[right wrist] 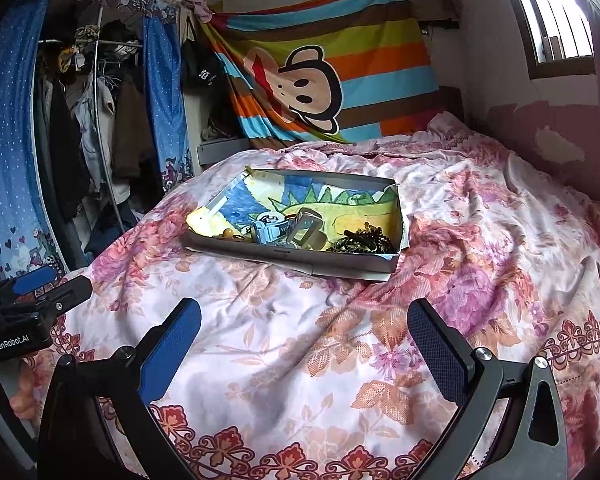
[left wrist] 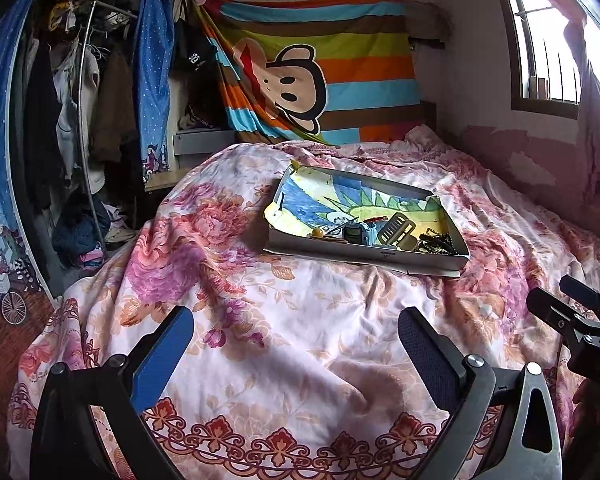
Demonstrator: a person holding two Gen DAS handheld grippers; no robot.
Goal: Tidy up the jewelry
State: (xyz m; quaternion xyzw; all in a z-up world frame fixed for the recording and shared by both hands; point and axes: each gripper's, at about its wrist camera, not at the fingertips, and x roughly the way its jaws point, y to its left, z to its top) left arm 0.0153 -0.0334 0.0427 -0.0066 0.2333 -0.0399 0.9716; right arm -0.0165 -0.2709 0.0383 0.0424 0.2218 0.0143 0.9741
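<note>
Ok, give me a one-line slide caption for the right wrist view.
Open right gripper over a floral bedspread, facing a shallow box of jewelry.

A home bedroom: quilted bed (left wrist: 300, 340), open wardrobe (left wrist: 80, 100) of clothes.

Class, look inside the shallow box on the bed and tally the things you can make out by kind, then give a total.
Blue watch: 1
Olive-grey clip: 1
Amber bead piece: 1
Dark beaded chain heap: 1, strands too tangled to separate
Total: 4 distinguishable things in the box; smaller bits cannot be told apart.
</note>
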